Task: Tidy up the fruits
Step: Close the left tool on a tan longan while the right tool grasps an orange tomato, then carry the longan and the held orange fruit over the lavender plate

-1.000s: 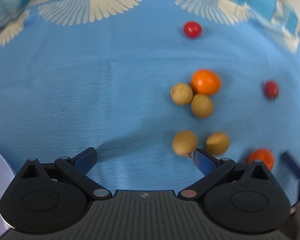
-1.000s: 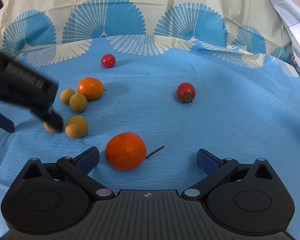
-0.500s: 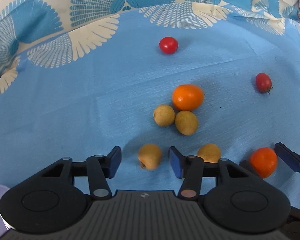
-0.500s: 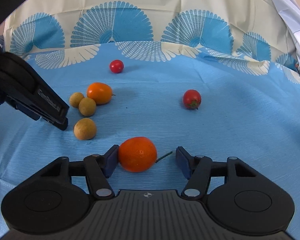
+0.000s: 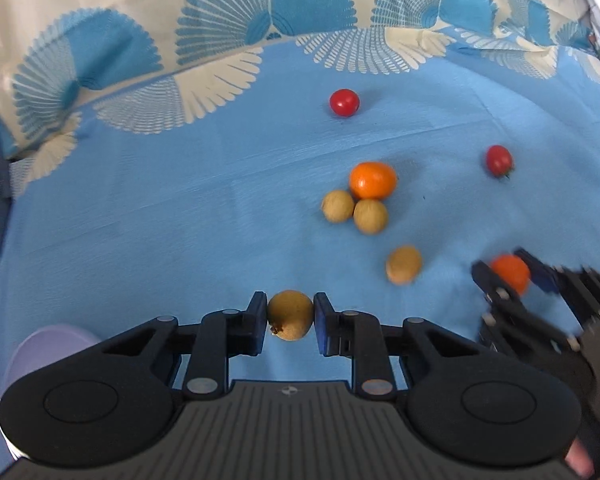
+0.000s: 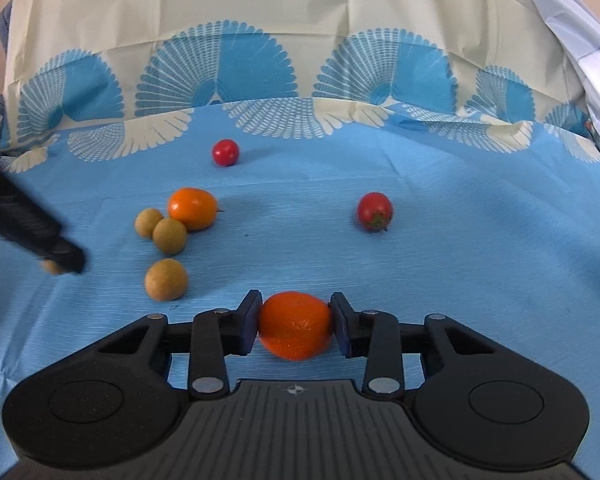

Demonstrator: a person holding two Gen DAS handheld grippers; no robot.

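In the left wrist view, the left claw (image 5: 290,321) is low over the worktop (image 5: 180,208) and grips a tan longan (image 5: 290,320). Three more longans (image 5: 371,216) and a kumquat (image 5: 372,180) lie ahead.

In the right wrist view, the right claw (image 6: 295,325) clamps a round orange mandarin (image 6: 295,325); a tomato (image 6: 374,211) sits beyond it.

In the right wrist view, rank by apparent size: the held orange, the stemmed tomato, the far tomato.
1. Held orange in the right claw, though it is nearest the camera.
2. Stemmed tomato.
3. Far tomato, smallest but farthest, so its true size is unsure.
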